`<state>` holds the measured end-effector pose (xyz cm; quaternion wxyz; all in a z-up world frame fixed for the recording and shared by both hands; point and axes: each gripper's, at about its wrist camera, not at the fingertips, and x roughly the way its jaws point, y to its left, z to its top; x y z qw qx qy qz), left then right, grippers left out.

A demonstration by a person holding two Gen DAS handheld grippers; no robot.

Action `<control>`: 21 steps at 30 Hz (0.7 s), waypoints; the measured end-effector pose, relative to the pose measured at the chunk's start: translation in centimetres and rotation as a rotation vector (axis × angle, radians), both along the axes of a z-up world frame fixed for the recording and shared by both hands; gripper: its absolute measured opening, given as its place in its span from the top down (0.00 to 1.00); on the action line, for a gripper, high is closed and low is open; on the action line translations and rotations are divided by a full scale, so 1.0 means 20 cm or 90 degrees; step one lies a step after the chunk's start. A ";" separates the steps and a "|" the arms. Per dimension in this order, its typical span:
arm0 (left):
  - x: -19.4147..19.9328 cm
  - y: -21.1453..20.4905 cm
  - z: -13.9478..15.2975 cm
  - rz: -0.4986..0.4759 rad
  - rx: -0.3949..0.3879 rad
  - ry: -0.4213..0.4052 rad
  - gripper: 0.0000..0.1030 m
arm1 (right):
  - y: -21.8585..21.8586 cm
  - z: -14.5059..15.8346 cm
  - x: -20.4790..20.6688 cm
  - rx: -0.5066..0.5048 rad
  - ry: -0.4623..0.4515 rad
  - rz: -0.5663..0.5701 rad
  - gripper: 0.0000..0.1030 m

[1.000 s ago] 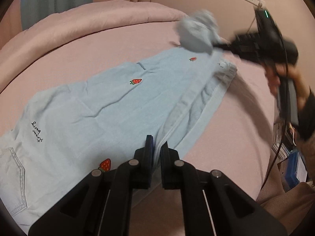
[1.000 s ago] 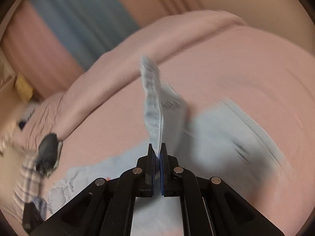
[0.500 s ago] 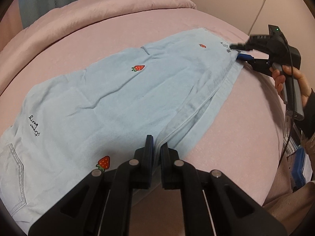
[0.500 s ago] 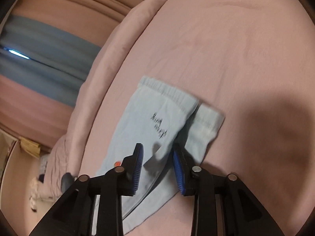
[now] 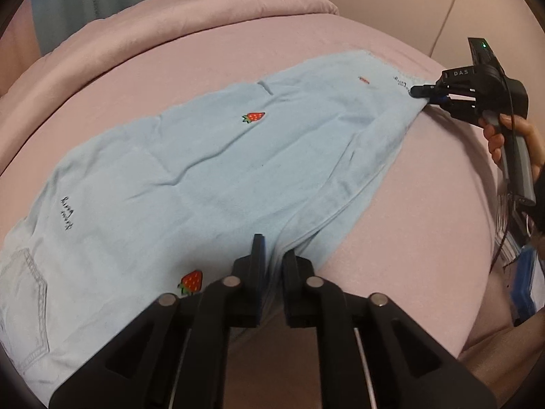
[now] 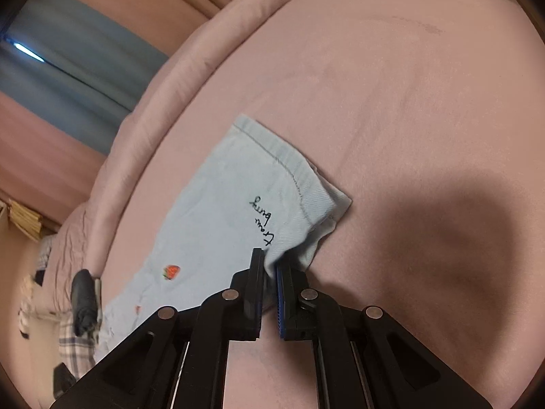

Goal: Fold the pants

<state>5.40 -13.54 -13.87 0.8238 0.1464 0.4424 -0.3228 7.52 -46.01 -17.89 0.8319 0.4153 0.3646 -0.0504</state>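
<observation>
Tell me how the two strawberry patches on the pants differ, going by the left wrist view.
The near strawberry sits close to the left gripper beside the pants edge; the far strawberry lies mid-leg, well up the fabric. The near one points tip up with leaves lower left; the far one lies sideways, leaves to the left. The near one looks bigger, likely only from closeness. Both are red with green leaves.

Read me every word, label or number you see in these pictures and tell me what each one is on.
"DAS": white letters on the black body of the right hand-held gripper.
"Straw berry": dark handwritten-style stitching near the hem of the light blue pants; the first letters are an unsure reading.
The same script by the back pocket and near the far hem in the left wrist view: too small to read.
No numbers.
</observation>
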 end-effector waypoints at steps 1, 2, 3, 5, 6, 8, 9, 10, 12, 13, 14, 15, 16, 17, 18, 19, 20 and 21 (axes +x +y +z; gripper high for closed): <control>-0.01 0.02 0.01 0.004 0.004 -0.005 0.77 | 0.00 0.03 -0.02 -0.021 0.005 -0.014 0.74; -0.03 0.05 0.04 0.007 0.002 -0.010 0.64 | -0.02 0.05 -0.04 -0.036 0.005 -0.023 0.67; -0.05 0.08 0.06 0.009 -0.006 -0.010 0.56 | -0.02 0.09 -0.08 -0.059 -0.002 -0.043 0.56; -0.10 0.18 0.10 0.019 -0.040 -0.008 0.53 | -0.02 0.16 -0.13 -0.109 -0.006 -0.078 0.50; -0.13 0.23 0.12 0.030 -0.055 -0.009 0.53 | 0.01 0.20 -0.14 -0.145 -0.012 -0.081 0.50; -0.13 0.34 0.15 0.061 -0.081 -0.010 0.52 | 0.09 0.25 -0.12 -0.171 -0.035 -0.032 0.50; -0.11 0.41 0.17 0.089 -0.097 -0.011 0.52 | 0.16 0.28 -0.09 -0.186 -0.048 0.017 0.50; -0.09 0.48 0.17 0.123 -0.110 -0.013 0.52 | 0.27 0.30 -0.05 -0.205 -0.059 0.080 0.50; -0.02 0.65 0.16 0.217 -0.131 -0.004 0.53 | 0.53 0.34 0.03 -0.232 -0.093 0.204 0.59; 0.01 0.72 0.15 0.253 -0.137 -0.005 0.53 | 0.63 0.35 0.06 -0.237 -0.107 0.251 0.68; 0.03 0.79 0.13 0.293 -0.134 -0.006 0.53 | 0.75 0.36 0.09 -0.242 -0.117 0.297 0.70; 0.06 0.86 0.10 0.331 -0.123 -0.005 0.54 | 0.87 0.35 0.12 -0.249 -0.126 0.341 0.74; 0.07 0.91 0.08 0.359 -0.107 -0.008 0.54 | 1.00 0.35 0.16 -0.265 -0.129 0.386 0.76; 0.08 0.96 0.05 0.381 -0.091 -0.012 0.54 | 1.13 0.33 0.18 -0.288 -0.131 0.430 0.77; 0.09 1.04 0.01 0.415 -0.055 -0.018 0.52 | 1.19 0.32 0.17 -0.301 -0.132 0.453 0.78; 0.09 1.08 -0.02 0.436 -0.033 -0.023 0.53 | 1.28 0.28 0.17 -0.320 -0.127 0.494 0.78; 0.09 1.15 -0.04 0.447 -0.048 -0.019 0.63 | 1.34 0.24 0.17 -0.334 -0.115 0.526 0.78; 0.09 1.19 -0.05 0.454 -0.064 -0.020 0.82 | 1.42 0.16 0.17 -0.367 -0.077 0.567 0.78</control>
